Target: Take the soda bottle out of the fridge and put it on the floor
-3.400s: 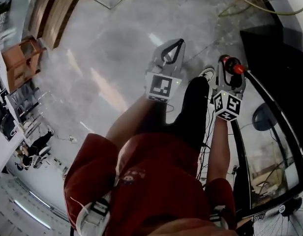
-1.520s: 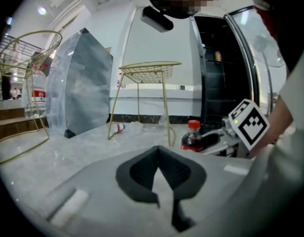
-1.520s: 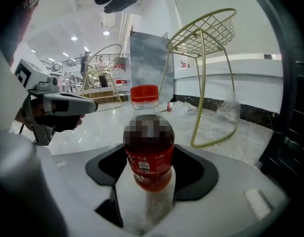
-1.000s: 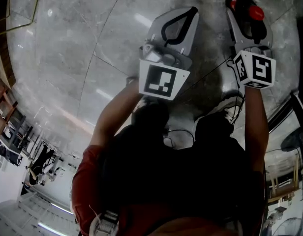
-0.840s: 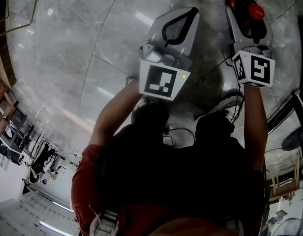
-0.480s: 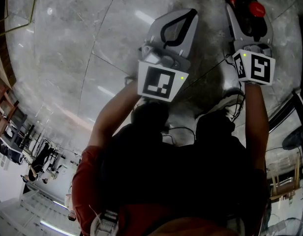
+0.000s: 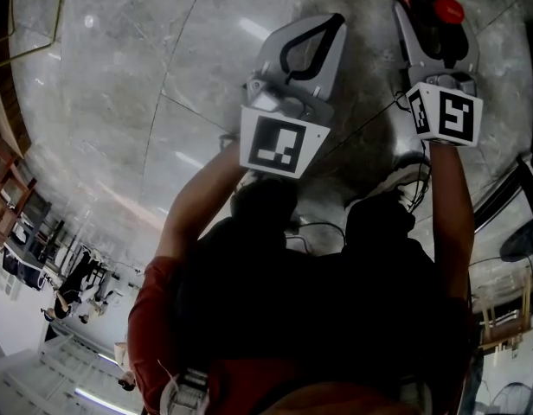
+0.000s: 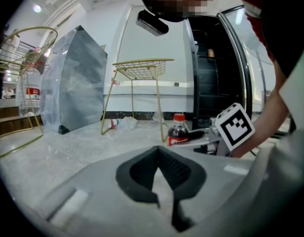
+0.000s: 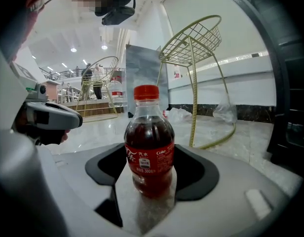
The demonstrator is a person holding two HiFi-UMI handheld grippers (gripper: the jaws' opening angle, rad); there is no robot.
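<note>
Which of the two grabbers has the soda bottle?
The right gripper: it is closed on the red-capped soda bottle. The left gripper has its fingers shut together, with nothing between them.

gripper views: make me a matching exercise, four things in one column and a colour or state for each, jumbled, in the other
1. soda bottle
2. left tool
3. bottle cap
4. wire stand

a. gold
b. red
c. shut, nothing in it
d. upright, gripped by the right tool

Pairs: 1-d, 2-c, 3-b, 4-a
</note>
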